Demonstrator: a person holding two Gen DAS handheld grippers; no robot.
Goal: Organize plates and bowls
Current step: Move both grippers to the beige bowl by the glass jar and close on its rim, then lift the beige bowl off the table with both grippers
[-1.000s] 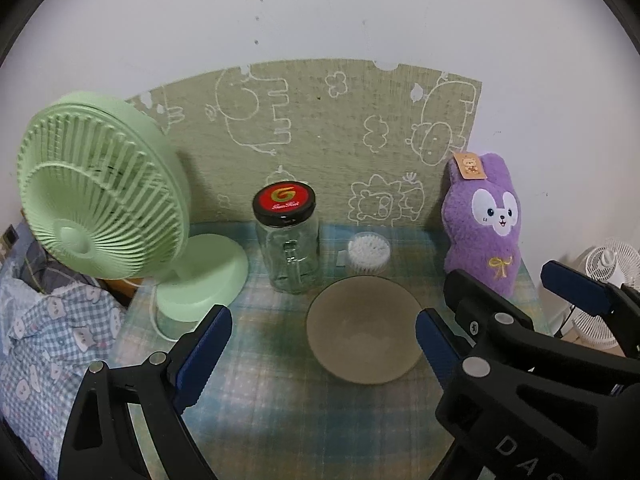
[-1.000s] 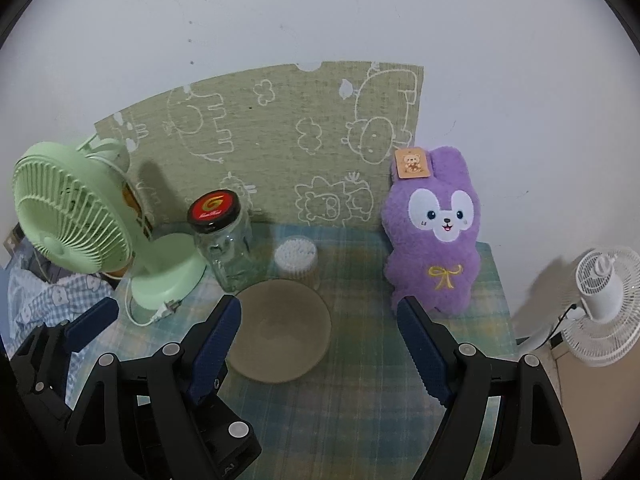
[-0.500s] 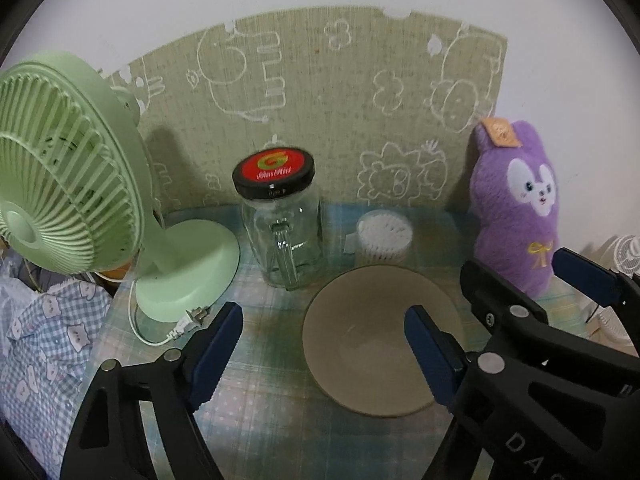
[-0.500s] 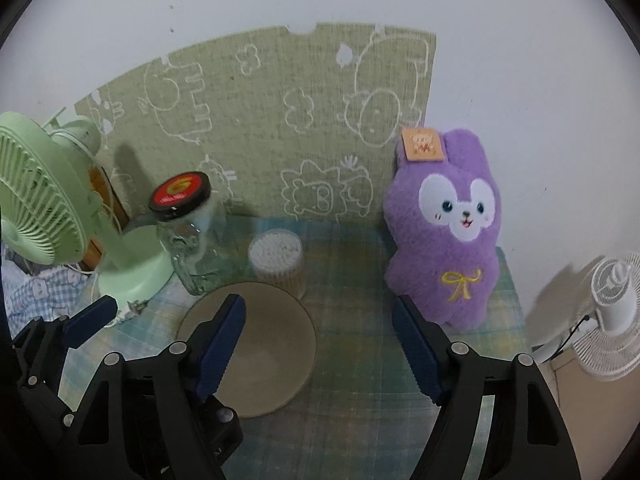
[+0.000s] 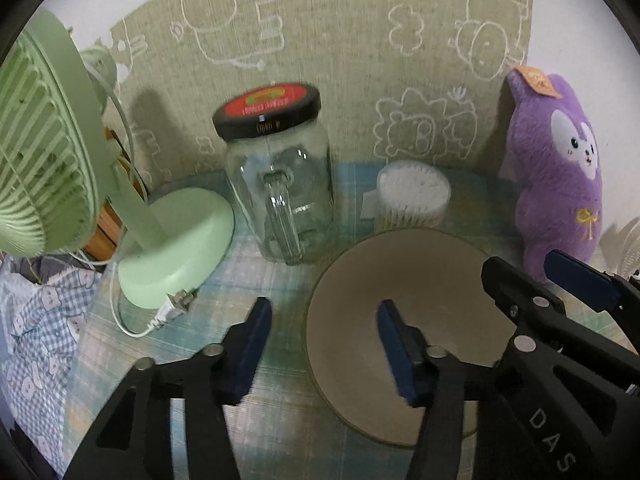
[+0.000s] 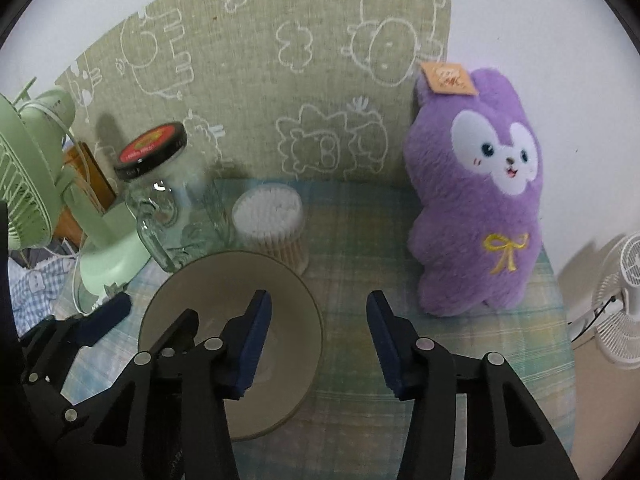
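The left gripper (image 5: 322, 340) straddles the left rim of the bowl (image 5: 432, 280), jaws closing but not yet pressing; the right gripper (image 6: 318, 336) likewise straddles its right rim. Both should pinch together, evenly, clear of the jar (image 5: 280, 184).

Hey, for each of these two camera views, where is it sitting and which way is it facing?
Left wrist: on the left gripper, angled down at the bowl and jar; jaws closing astride the bowl's left rim, right gripper alongside.
Right wrist: on the right gripper, same tilt; jaws closing astride the right rim.
Shared: bowl, jar, purple plush.
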